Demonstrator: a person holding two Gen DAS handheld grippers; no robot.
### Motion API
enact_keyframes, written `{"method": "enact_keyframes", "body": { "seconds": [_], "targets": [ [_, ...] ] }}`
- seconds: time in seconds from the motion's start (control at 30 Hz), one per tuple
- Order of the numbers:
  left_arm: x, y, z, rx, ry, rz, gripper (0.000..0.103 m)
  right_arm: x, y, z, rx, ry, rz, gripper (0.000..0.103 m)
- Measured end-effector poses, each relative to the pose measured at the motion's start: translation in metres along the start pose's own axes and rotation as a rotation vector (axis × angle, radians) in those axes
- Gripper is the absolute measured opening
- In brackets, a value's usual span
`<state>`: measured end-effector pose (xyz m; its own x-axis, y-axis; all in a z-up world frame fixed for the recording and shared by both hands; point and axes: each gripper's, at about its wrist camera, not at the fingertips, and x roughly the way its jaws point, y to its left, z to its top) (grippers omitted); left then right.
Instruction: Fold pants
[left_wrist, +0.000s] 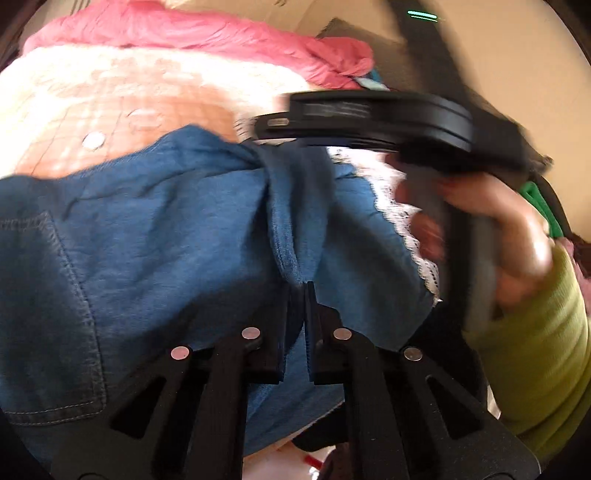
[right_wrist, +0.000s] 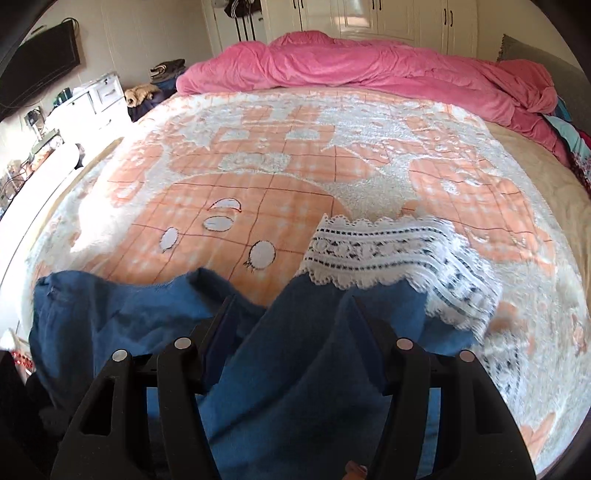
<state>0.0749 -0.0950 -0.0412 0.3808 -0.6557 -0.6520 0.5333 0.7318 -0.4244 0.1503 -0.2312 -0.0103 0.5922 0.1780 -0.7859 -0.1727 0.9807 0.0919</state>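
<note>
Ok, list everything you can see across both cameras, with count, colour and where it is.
pants: one, blue denim with white lace hem, near edge of the bed
blanket: one, peach and white, spread over the bed
duvet: one, pink, bunched at the far end
wardrobe: white doors, far wall
screen: one, black, on left wall
left tool: shut on a fold of the pants
right tool: wide apart, pants fabric between the fingers
hand: one, green sleeve, holding the right tool

Home bedroom: bed (right_wrist: 535, 155) with pink duvet (right_wrist: 369, 66), white wardrobes (right_wrist: 369, 14), probably wall-mounted TV (right_wrist: 40, 62).
</note>
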Motion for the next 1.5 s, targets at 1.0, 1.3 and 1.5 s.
{"method": "enact_keyframes", "body": {
  "seconds": [1.0, 1.3, 1.5],
  "targets": [
    [-0.017, 0.002, -0.013, 0.113, -0.064, 0.099, 0.020, -0.081, -0.081, -0.024, 0.290, -0.190, 0.025, 0.009],
    [-0.020, -0.007, -0.013, 0.216, -0.076, 0.118, 0.002, -0.119, -0.121, -0.131, 0.465, -0.156, 0.000, 0.011],
    [-0.007, -0.017, -0.018, 0.289, -0.053, 0.154, 0.002, -0.108, -0.126, -0.172, 0.503, -0.113, 0.043, 0.023]
  ]
}}
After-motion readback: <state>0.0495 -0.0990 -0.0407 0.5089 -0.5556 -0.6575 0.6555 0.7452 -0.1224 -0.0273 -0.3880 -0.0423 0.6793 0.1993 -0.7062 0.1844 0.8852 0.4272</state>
